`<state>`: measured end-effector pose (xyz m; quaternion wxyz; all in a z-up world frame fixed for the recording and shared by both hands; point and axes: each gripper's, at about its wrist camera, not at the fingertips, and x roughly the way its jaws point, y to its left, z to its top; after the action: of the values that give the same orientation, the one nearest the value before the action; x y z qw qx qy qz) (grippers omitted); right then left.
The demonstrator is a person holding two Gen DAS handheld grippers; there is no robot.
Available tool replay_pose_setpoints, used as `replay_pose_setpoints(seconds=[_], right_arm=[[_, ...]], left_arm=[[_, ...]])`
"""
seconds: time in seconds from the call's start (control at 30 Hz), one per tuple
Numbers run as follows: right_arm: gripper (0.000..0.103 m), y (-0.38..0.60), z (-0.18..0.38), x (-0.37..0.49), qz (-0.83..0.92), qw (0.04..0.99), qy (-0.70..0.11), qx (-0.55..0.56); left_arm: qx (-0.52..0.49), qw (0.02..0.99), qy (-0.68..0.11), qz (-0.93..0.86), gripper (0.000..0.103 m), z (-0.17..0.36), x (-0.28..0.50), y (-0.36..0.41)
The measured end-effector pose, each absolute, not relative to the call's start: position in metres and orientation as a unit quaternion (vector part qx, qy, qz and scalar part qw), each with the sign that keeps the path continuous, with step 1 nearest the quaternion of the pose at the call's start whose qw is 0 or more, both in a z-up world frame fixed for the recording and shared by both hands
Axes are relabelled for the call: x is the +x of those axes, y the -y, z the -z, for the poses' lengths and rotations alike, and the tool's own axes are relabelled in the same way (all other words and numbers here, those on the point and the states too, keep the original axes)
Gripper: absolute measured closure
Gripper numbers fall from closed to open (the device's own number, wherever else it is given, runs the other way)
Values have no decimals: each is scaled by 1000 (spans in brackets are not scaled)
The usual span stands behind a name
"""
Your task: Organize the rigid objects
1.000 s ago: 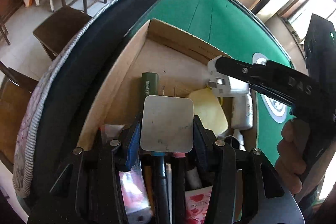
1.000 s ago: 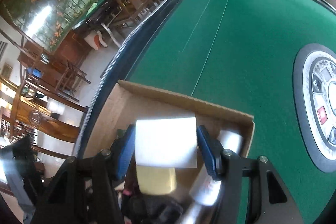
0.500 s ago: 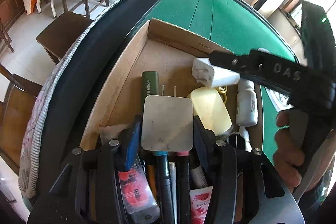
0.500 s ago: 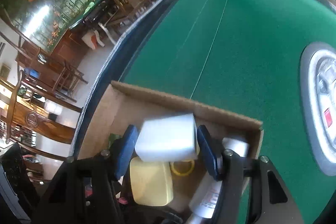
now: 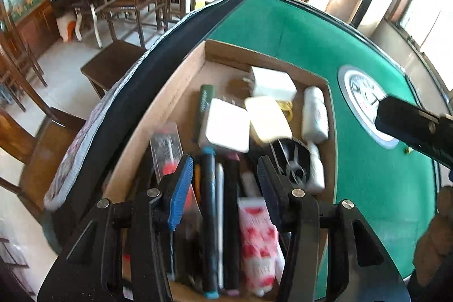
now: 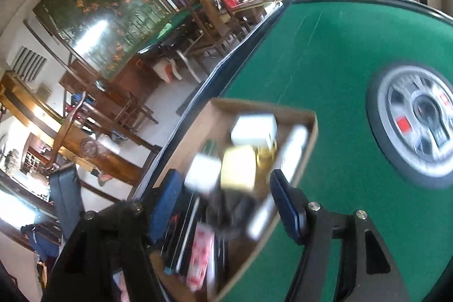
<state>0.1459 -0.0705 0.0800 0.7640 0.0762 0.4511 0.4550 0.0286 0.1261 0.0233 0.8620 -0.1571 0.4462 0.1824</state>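
- Well, both grippers are hanging over the shallow brown cardboard box (image 5: 181, 81) on the green felt table (image 5: 283, 47), and neither is carrying anything: the left gripper (image 5: 225, 183) is spread wide with bare blue pads (image 5: 179, 188), and the right gripper (image 6: 223, 205) is gaping empty too.
- The white cube-shaped plug charger (image 5: 273, 82) is lying at the far end of the box, prongs pointing left; a flatter white square charger (image 5: 225, 128) is sitting nearer, touching a pale yellow rounded block (image 5: 267, 118).
- Beside them a white cylindrical bottle (image 5: 314, 115) is lying along the right wall, and a dark green tube (image 5: 205, 101) along the left.
- Nearer the camera, dark marker pens (image 5: 209, 203) and a pink-and-white patterned packet (image 5: 259, 239) are lying lengthwise, side by side.
- To my eye the chargers are looking light, stiff and smooth-shelled, so probably a bit slippery; squeezing across the flat faces, clear of the prongs, seems safest.
- The bottle is likely to roll, so gripping across its middle looks wise.
- The pens are looking thin and crowded, so pinching one alone may be awkward.
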Motion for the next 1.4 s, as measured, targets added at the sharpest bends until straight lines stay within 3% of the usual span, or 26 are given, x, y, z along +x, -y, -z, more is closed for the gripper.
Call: replay_pose_setpoints(seconds=[0.4, 0.7, 1.4], right_arm=[[37, 116, -47, 57, -440, 777, -449, 38], [37, 114, -50, -2, -435, 806, -401, -20], [37, 103, -55, -39, -439, 810, -387, -36]], left_arm=[[-82, 861, -434, -251, 55, -20, -29, -66], [-61, 868, -399, -290, 55, -35, -80, -60], [-69, 876, -377, -293, 55, -48, -126, -59]])
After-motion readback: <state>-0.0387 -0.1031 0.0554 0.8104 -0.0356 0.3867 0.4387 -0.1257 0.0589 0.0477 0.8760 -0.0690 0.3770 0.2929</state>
